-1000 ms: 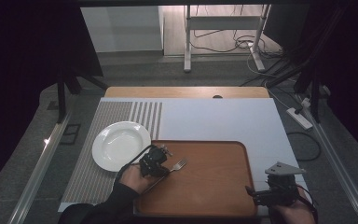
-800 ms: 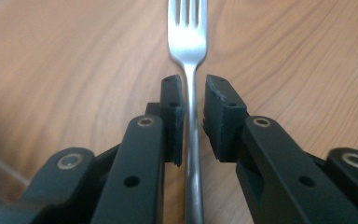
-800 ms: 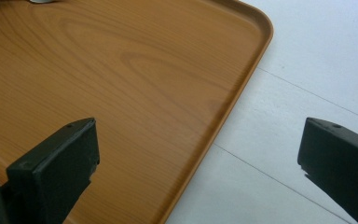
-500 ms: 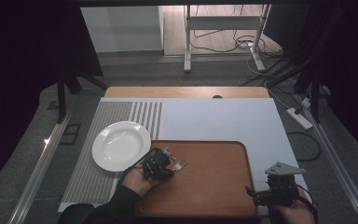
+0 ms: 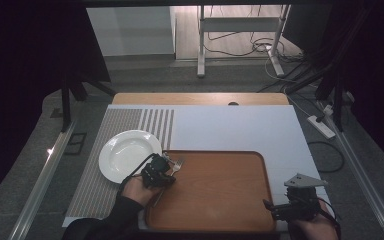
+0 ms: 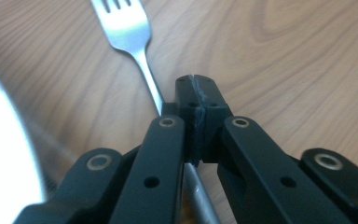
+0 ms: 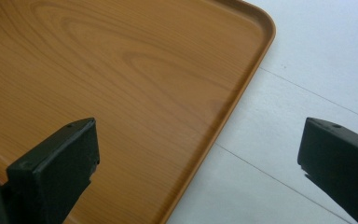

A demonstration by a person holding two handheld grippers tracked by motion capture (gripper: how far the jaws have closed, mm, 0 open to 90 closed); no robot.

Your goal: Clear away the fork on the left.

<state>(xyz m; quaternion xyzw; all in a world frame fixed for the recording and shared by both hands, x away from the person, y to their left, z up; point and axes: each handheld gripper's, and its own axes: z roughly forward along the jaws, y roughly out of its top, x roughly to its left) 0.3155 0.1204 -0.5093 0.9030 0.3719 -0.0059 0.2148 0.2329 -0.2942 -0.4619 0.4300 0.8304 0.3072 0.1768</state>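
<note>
Care on the lift, working down from the big things: keep clear of the tray point(image 5: 220, 195) rim and of the plate point(image 5: 125, 157) edge, close on the left of the fork point(image 6: 126, 28). Left gripper point(image 6: 196, 93) shut, pads pressed together right over the fork's neck, near the tray's left edge; in the left gripper view the neck slips under the left jaw and the handle comes out below, so cannot tell whether the metal is truly pinched or merely lies beneath. Best to confirm the bite before raising: rise slowly, hold level, watch for the tines drooping or the handle swinging. If loose, reopen, centre on the neck and close again lower down. Right gripper point(image 7: 196, 135) wide open, holding nothing, poised over the tray's near right corner and the white mat point(image 5: 230, 125); fine to leave parked there, or ready to steady the tray. Containers: tray flat on the mat, carrying the fork and nothing else; plate just left of it on the striped mat point(image 5: 95, 185), bare.
</note>
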